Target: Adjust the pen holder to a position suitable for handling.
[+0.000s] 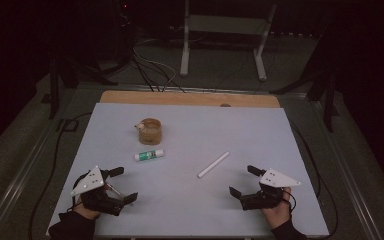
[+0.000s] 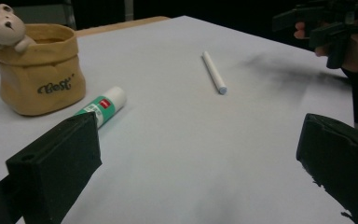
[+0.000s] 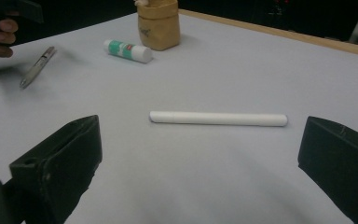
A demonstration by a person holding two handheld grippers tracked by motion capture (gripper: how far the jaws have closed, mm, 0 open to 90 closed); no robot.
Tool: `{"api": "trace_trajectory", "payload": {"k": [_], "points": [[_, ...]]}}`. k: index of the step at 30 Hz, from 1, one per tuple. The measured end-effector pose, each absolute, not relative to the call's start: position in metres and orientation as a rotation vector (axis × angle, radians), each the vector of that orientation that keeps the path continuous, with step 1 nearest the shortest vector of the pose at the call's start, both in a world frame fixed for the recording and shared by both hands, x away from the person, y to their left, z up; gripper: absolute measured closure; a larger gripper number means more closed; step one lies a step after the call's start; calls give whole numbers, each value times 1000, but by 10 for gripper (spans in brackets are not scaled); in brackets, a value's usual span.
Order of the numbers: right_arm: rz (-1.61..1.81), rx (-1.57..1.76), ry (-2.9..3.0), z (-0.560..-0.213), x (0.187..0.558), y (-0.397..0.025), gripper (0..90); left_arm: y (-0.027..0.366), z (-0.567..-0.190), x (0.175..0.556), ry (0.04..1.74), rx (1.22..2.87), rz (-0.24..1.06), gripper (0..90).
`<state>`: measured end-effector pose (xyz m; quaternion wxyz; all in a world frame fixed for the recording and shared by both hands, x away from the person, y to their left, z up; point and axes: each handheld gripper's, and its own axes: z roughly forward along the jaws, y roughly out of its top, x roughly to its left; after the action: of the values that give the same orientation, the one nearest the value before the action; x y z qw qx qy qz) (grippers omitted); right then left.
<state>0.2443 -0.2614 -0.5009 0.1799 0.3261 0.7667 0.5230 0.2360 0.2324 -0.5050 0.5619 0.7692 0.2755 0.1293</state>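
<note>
High view: left tongs (image 1: 125,184) and right tongs (image 1: 245,181) are resting wide apart, empty, near the worktop (image 1: 260,130) front edge.
Left gripper view: glue stick (image 2: 103,105) is lying just beside the pouch (image 2: 39,70); nudging risks toppling it.
Right gripper view: chalk (image 3: 218,118) is lying ahead between jaws; round, likely rolling; open room around.

White stick (image 3: 218,118) btwn wide gripper (image 3: 198,154) jaws
</note>
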Motion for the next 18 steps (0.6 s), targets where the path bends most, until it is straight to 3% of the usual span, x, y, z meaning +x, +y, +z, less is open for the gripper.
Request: {"api": "trace_trajectory", "payload": {"k": [18], "points": [[1494, 871, 2182, -497, 241, -254, 0, 218, -491, 229, 533, 1931, 206, 1]]}}
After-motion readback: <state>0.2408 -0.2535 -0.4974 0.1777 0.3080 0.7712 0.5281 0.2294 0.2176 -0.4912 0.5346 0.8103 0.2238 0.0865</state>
